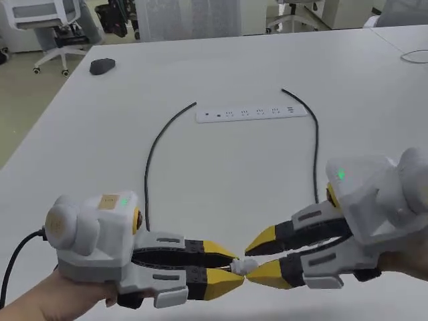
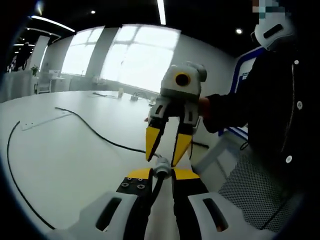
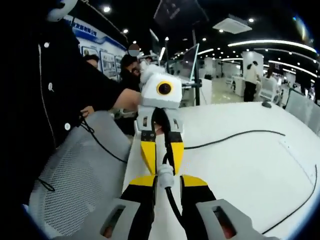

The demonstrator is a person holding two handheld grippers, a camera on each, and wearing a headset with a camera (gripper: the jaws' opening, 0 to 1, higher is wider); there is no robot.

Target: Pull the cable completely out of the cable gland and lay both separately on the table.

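Two grippers meet on the near side of the strip (image 1: 254, 112). Left gripper (image 1: 235, 268) and right gripper (image 1: 253, 265) each pinch the gland (image 1: 242, 266) in their jaws. Its cable (image 1: 152, 157) trails off to both ends of the strip. Next, I think: grab cable, pull it out.

White table (image 1: 234, 174) bearing a white power strip (image 1: 253, 114), a looping black cable (image 1: 316, 154) and a dark mouse (image 1: 102, 65).

Your left gripper (image 1: 235, 267) and right gripper (image 1: 249, 262) are rounded white housings with green lights (image 1: 124, 200) and yellow-tipped black jaws, a black lead (image 1: 13, 261) trailing the left, your jacket (image 2: 270, 100) dark with pale buttons.
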